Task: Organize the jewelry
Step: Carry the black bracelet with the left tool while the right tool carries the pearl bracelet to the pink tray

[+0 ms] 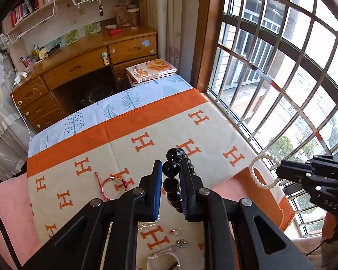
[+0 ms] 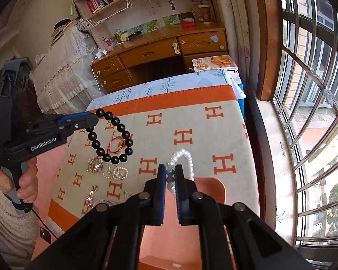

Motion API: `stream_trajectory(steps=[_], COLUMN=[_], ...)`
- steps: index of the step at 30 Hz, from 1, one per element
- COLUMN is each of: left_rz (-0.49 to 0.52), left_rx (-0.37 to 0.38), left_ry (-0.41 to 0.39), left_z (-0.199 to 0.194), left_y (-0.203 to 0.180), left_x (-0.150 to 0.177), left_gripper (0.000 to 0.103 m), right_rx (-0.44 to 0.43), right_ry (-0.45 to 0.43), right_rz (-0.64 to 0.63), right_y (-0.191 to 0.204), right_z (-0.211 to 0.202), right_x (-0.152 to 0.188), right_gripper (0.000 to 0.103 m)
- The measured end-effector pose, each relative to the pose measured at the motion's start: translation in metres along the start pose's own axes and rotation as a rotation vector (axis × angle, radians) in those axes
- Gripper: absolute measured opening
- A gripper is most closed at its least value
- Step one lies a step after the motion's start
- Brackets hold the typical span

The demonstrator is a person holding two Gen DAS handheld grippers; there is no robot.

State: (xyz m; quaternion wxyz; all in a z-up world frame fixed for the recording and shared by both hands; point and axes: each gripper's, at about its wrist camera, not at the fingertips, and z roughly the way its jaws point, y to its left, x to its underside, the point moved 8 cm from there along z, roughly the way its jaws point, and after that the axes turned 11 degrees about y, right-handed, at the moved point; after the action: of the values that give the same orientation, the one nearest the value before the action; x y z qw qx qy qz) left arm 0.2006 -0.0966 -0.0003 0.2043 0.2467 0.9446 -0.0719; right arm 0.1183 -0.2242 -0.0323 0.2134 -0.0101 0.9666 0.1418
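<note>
**Currently: both bracelets lifted, placement pending**

Nearest the left camera, the left gripper [image 1: 171, 180] is closed to a narrow gap on the black bracelet [image 1: 173, 168], pinching a bead between its pads; the loop hangs free above the blanket [image 1: 128, 121]. The right gripper [image 2: 170, 175] is likewise nearly closed, clamping the pearl bracelet [image 2: 182, 157] by one or two beads, also clear of the cloth.

Below, loose pieces lie on the blanket: a red cord bracelet [image 1: 111, 185], a pearl strand [image 2: 116, 172], a gold brooch [image 2: 94, 164] and small charms [image 1: 180, 243]. Farther off stand the desk [image 1: 78, 63] and a book stack [image 1: 151, 69].

Procedure, as judged from the layout:
- Keep grip pressure steady; round beads may roll out of flat pads.
- Keep the two loops well apart to prevent tangling.
- Lower each loop over bare cloth, clear of the loose pieces.
- Let the hanging end touch down first, then release.

No tray or box is visible, so the destination cannot be told.
</note>
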Motion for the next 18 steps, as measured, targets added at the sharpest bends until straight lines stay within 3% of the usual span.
stream_trajectory(steps=[6, 13, 15, 18], left_rz=[0.1, 0.177, 0.173, 0.172], left_rx=[0.06, 0.14, 0.154, 0.152], left_ry=[-0.009, 0.056, 0.086, 0.129], left_z=[-0.003, 0.027, 0.042, 0.067], left_y=[-0.066, -0.125, -0.133, -0.139], left_x=[0.018, 0.041, 0.047, 0.054], left_gripper=[0.013, 0.013, 0.013, 0.013], right_rx=[-0.019, -0.103, -0.081, 0.028], right_ry=[0.081, 0.18, 0.215, 0.241], right_rz=[-0.018, -0.036, -0.013, 0.016], right_y=[-0.001, 0.002, -0.008, -0.029], right_z=[0.011, 0.04, 0.054, 0.068], right_x=[0.055, 0.099, 0.106, 0.111], right_gripper=[0.008, 0.008, 0.008, 0.008])
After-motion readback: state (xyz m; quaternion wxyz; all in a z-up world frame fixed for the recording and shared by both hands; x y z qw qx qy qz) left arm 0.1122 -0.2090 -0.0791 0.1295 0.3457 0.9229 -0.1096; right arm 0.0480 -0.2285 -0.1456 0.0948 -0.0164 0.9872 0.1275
